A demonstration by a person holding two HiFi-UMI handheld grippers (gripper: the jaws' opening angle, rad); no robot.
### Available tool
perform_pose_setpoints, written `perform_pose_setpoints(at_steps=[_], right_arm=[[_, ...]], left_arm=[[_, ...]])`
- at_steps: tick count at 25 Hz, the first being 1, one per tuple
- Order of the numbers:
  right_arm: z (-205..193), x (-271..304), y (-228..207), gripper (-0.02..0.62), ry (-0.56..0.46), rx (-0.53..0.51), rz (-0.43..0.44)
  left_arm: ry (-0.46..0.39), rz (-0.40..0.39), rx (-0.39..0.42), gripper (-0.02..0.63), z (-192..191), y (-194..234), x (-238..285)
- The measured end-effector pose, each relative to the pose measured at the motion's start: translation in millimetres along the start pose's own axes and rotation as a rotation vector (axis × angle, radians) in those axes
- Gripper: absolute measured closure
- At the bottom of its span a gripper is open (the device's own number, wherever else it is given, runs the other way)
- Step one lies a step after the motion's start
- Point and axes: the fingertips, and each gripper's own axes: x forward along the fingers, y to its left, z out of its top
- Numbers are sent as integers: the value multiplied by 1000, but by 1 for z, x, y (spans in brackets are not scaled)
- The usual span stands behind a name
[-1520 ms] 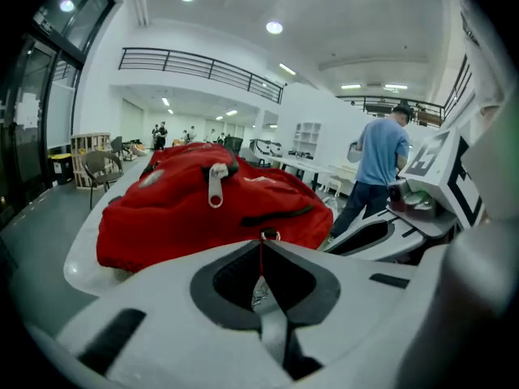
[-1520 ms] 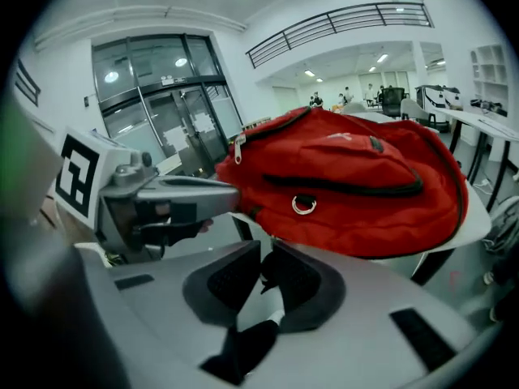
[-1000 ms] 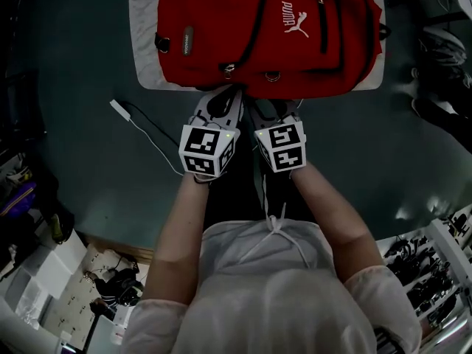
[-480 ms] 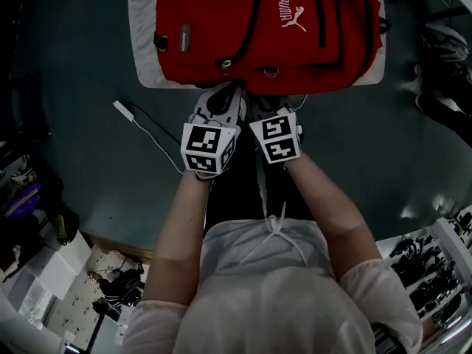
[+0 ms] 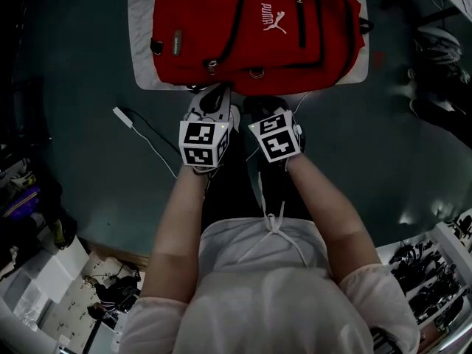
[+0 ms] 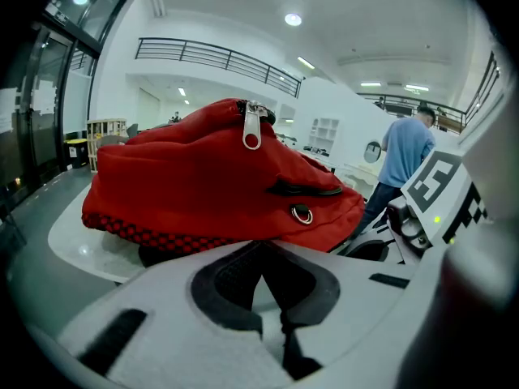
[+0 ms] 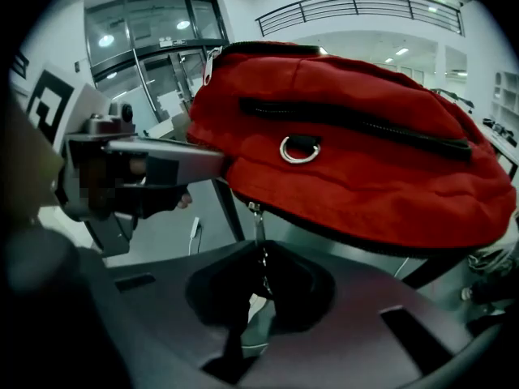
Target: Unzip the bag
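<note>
A red backpack (image 5: 258,32) lies flat on a white table (image 5: 144,50), its bottom edge toward me. Both grippers sit side by side at that near edge. My right gripper (image 5: 259,106) is shut on a small metal zipper pull (image 7: 258,221) that hangs from the black zip line under the bag's edge (image 7: 365,152) and runs down between the pads (image 7: 261,278). My left gripper (image 5: 212,98) is just below the bag's rim (image 6: 219,177). Its jaws meet (image 6: 268,282) with nothing visible between them. A second zipper pull (image 6: 252,128) stands on top of the bag.
A white cable with an adapter (image 5: 136,127) lies on the dark floor left of my arms. Shelves of clutter stand at the lower right (image 5: 428,271) and boxes at the lower left (image 5: 37,257). A person in a blue shirt (image 6: 405,148) stands behind the table.
My right gripper has edged forward under the bag's near edge and turned slightly. The left gripper has stayed at the edge. The bag sits a little higher in the head view.
</note>
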Motion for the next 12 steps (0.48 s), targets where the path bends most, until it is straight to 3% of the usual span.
perform_pose_setpoints(at_steps=[12], right_arm=[[-35,-31,-53,563,28,65,-46]], left_arm=[[-10,81,1,586,-1,2,-2]])
